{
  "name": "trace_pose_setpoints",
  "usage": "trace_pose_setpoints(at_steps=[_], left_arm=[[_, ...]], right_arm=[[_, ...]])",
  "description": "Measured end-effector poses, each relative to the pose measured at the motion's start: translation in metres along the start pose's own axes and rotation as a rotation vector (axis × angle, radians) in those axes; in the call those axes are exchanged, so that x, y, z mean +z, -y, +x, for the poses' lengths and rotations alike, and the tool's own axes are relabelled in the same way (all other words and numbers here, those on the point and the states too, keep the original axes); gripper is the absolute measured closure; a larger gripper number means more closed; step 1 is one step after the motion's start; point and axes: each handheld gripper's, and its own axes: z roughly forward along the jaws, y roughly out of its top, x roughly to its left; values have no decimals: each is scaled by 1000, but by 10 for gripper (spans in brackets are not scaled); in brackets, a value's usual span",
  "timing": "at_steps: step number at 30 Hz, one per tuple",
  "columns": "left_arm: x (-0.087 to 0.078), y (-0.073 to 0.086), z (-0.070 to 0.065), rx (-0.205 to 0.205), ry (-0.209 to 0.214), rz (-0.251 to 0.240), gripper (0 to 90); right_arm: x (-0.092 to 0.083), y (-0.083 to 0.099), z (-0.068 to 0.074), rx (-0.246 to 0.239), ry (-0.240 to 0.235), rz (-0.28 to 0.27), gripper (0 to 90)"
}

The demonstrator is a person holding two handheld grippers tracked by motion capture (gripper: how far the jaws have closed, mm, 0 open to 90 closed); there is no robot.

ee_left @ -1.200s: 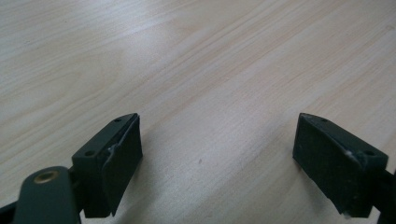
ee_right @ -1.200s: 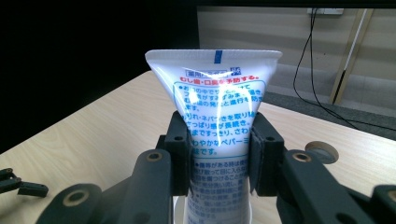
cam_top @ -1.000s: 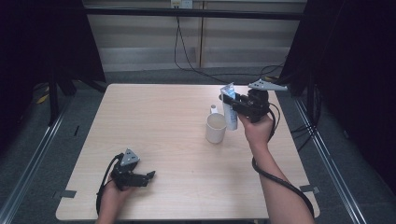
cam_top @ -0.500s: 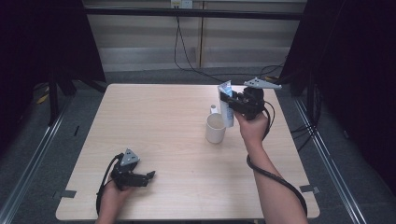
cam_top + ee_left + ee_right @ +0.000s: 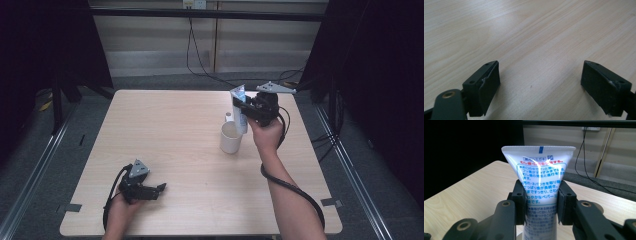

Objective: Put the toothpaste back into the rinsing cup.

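Upright, the right tool point(image 5: 541, 202) pinches a glossy flat-crimped tube point(image 5: 540, 175); left tool point(image 5: 540, 85) spread over woodgrain.

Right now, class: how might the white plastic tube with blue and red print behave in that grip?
The white plastic tube with blue and red print is probably soft: it seems to narrow between the right gripper pads. Its glossy skin may slip. It is likely light.

Left gripper point(image 5: 159, 188) low near the table's front edge, jaws wide apart; right gripper point(image 5: 240, 111) raised, clamped tight.
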Motion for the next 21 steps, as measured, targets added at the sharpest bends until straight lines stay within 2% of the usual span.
trace_pose_setpoints(at_steps=[10,14,21], left_arm=[[0,0,0,0,0,0,155],[0,0,0,0,0,0,155],[0,0,0,0,0,0,155]], right_arm=[[10,-2,9,-36,0,13,657],[11,0,9,-23,1,7,656],[14,2,9,-31,10,17,654]])
